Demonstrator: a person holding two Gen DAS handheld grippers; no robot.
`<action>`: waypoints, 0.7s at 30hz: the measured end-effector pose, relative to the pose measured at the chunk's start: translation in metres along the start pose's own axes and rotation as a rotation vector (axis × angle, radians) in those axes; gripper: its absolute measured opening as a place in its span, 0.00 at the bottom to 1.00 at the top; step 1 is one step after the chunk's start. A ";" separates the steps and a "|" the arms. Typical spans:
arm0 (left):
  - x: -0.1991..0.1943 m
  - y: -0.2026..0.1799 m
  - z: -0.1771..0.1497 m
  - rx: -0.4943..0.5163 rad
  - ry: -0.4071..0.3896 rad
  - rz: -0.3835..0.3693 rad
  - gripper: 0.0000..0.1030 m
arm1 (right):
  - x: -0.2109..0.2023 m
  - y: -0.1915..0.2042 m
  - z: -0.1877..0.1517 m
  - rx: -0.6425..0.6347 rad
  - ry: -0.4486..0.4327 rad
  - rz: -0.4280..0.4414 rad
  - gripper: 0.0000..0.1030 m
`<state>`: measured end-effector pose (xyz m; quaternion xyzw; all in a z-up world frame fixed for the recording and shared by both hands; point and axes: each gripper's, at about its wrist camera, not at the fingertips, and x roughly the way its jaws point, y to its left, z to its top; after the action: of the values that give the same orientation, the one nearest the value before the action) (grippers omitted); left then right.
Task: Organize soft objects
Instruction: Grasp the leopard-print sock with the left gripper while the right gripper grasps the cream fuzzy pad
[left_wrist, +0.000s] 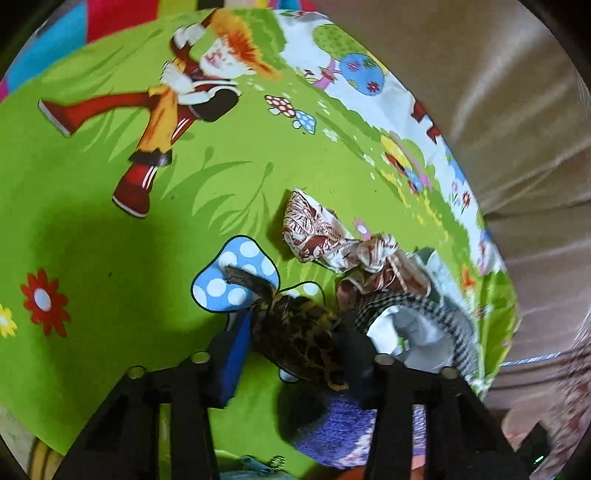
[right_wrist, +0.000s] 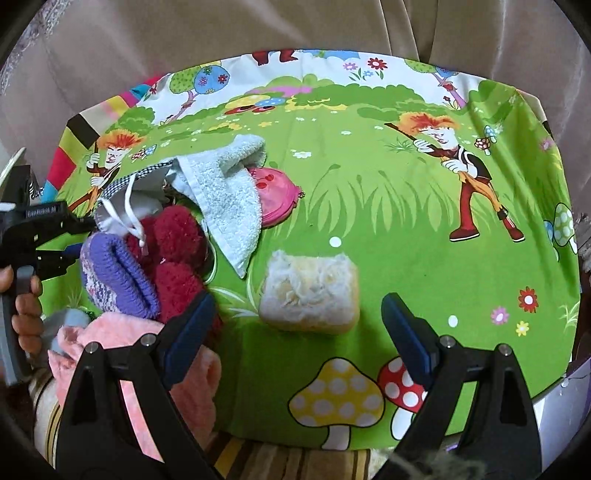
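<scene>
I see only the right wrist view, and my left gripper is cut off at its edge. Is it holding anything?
Observer: Yes. The left gripper is shut on a leopard cloth.
Operator: What lies ahead of it?
Observer: A knotted brown-and-white scarf lies on the sheet just past the cloth.
Operator: Is the scarf clear of the pile?
Observer: No. Its knotted end looks to lie against the rim of the checked pouch.
</scene>
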<state>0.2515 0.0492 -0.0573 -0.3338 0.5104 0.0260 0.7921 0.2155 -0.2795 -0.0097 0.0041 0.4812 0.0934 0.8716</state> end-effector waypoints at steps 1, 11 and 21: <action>0.001 -0.001 -0.001 0.018 -0.001 0.008 0.33 | 0.002 0.000 0.001 0.002 0.002 -0.001 0.90; -0.011 -0.006 -0.011 0.079 -0.097 -0.013 0.10 | 0.024 -0.003 0.003 0.025 0.055 -0.029 0.87; -0.040 -0.007 -0.014 0.088 -0.249 -0.010 0.10 | 0.034 -0.009 0.002 0.040 0.077 -0.030 0.64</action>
<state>0.2239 0.0482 -0.0247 -0.2954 0.4073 0.0409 0.8632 0.2360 -0.2830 -0.0380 0.0107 0.5162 0.0706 0.8535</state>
